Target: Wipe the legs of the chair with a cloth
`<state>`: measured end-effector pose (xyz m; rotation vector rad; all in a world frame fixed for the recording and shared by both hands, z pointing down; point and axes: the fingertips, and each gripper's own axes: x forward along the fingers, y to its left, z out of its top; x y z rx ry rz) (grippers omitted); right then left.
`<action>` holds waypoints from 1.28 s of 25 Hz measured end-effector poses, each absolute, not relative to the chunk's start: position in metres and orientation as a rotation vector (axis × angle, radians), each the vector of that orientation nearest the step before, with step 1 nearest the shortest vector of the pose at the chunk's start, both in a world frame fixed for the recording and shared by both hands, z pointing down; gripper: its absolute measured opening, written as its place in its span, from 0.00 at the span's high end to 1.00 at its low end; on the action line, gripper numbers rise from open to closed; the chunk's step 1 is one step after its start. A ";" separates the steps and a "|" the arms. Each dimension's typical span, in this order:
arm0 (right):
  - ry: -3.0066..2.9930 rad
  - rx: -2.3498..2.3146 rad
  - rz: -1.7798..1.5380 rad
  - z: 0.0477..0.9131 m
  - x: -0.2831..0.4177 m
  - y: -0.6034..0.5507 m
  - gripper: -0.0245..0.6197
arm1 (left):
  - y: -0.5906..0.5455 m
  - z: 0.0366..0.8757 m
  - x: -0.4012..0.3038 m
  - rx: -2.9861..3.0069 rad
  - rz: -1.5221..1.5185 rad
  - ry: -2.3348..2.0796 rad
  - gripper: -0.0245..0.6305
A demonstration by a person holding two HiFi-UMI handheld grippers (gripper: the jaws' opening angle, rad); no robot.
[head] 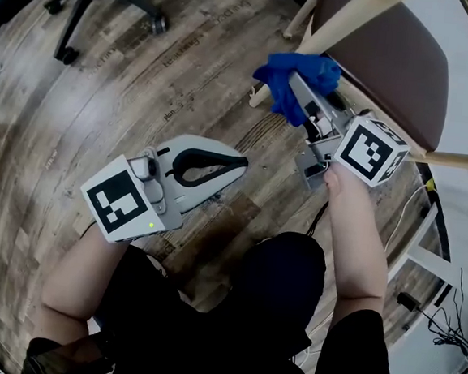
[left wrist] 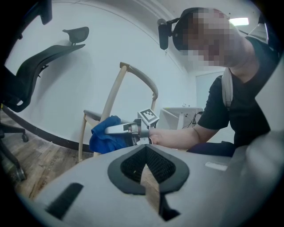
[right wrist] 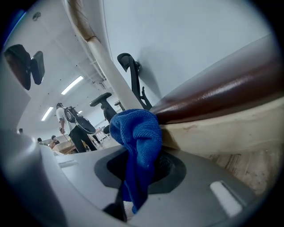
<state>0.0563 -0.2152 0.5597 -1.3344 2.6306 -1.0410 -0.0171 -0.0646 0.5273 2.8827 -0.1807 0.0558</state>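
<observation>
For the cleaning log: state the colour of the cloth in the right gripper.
Blue; the cloth shows best in the right gripper view.

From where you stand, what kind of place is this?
Probably an office or lab workspace: a black swivel chair on castors, wood-plank floor with loose cables, and strip ceiling lights over other people in the background.

Right hand-held gripper [left wrist: 109,129] holds blue cloth [left wrist: 101,138] against chair [left wrist: 113,91].
</observation>
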 end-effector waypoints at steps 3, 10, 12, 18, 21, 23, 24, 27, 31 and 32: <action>2.615 -1.313 -1.051 0.563 0.058 -0.215 0.83 | -0.067 0.530 -0.021 2.869 0.061 -0.195 0.96; 2.598 -1.285 -1.107 0.603 0.058 -0.214 0.83 | -0.068 0.538 -0.024 2.852 0.090 -0.209 0.96; 2.570 -1.267 -1.149 0.625 0.059 -0.215 0.83 | -0.067 0.538 -0.026 2.844 0.096 -0.214 0.96; 2.452 -1.297 -1.344 0.721 0.073 -0.219 0.83 | -0.067 0.540 -0.038 2.825 0.130 -0.264 0.96; 2.416 -1.345 -1.462 0.780 0.075 -0.218 0.83 | -0.067 0.542 -0.047 2.815 0.166 -0.302 0.96; 2.389 -1.387 -1.547 0.821 0.075 -0.217 0.83 | -0.066 0.544 -0.053 2.806 0.187 -0.323 0.96; 2.380 -1.416 -1.587 0.840 0.075 -0.216 0.83 | -0.066 0.545 -0.056 2.804 0.196 -0.333 0.96; 2.345 -1.499 -1.714 0.888 0.078 -0.215 0.83 | -0.061 0.553 -0.064 2.787 0.243 -0.362 0.96; 2.260 -1.571 -1.846 0.927 0.080 -0.216 0.83 | -0.061 0.565 -0.077 2.758 0.321 -0.408 0.96; 2.250 -1.576 -1.853 0.931 0.080 -0.216 0.83 | -0.062 0.567 -0.079 2.752 0.327 -0.418 0.96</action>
